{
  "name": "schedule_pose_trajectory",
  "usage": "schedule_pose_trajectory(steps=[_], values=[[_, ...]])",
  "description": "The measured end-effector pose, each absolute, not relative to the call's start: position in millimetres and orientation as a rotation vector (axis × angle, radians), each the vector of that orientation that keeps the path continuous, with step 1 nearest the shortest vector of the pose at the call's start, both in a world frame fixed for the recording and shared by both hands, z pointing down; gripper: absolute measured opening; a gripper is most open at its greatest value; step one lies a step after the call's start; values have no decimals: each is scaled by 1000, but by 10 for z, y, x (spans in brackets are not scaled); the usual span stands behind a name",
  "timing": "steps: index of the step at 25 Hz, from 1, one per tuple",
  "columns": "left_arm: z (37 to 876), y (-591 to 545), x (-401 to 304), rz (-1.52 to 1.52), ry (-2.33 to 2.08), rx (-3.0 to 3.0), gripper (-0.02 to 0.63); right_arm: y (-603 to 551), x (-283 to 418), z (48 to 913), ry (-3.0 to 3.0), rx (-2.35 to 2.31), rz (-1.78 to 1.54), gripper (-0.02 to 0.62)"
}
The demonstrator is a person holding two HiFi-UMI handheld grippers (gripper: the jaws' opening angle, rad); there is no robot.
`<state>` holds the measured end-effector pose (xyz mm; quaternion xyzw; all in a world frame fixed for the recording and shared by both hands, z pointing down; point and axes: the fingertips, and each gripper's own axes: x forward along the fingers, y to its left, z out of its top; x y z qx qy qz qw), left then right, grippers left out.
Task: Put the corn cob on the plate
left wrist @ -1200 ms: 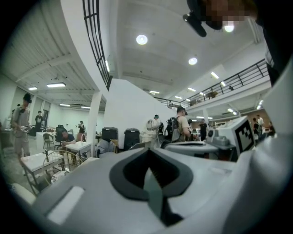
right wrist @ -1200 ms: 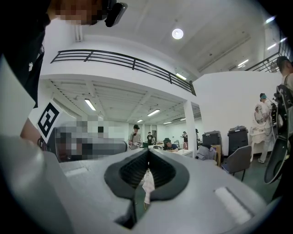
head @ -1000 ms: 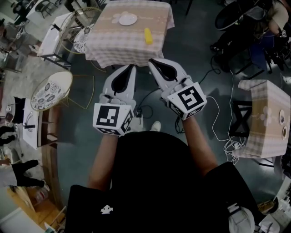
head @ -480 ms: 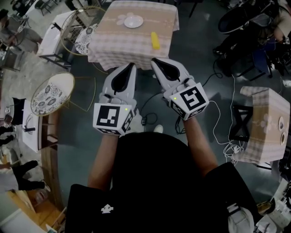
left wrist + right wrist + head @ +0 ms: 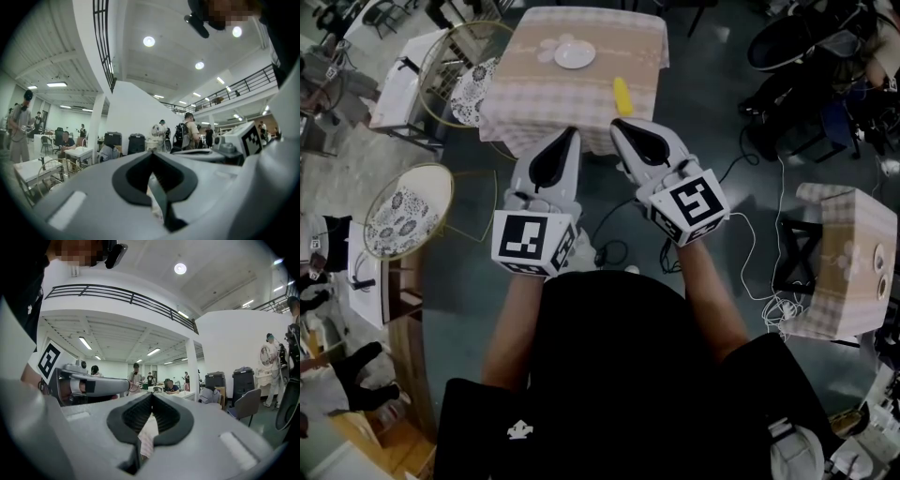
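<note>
In the head view a yellow corn cob (image 5: 622, 95) lies on a table with a checked cloth (image 5: 534, 103), near its right front part. A small white plate (image 5: 575, 54) stands farther back on the same table, apart from the cob. Both grippers are held out level, side by side, short of the table's near edge. The left gripper (image 5: 572, 132) (image 5: 151, 153) is shut with nothing in it. The right gripper (image 5: 617, 123) (image 5: 152, 394) is shut and empty too, its tips a little below the cob in the head view.
Two round patterned seats with gold wire frames (image 5: 410, 197) (image 5: 476, 77) stand left of the table. A second checked-cloth table (image 5: 848, 248) is at the right, with cables (image 5: 748, 246) on the dark floor. People and furniture (image 5: 213, 380) fill the hall beyond.
The table, plate and corn cob have come lower and nearer in the head view. Both grippers stay shut and side by side.
</note>
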<state>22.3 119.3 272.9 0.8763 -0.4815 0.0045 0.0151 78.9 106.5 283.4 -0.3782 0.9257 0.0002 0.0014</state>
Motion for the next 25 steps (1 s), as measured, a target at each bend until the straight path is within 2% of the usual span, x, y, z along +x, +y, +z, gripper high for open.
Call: schedule_pose_trajectory(steps=[25], values=[[2719,199,-655,-19,-1454,2726,8,100,17,2810,2910,-1274,-16,2]])
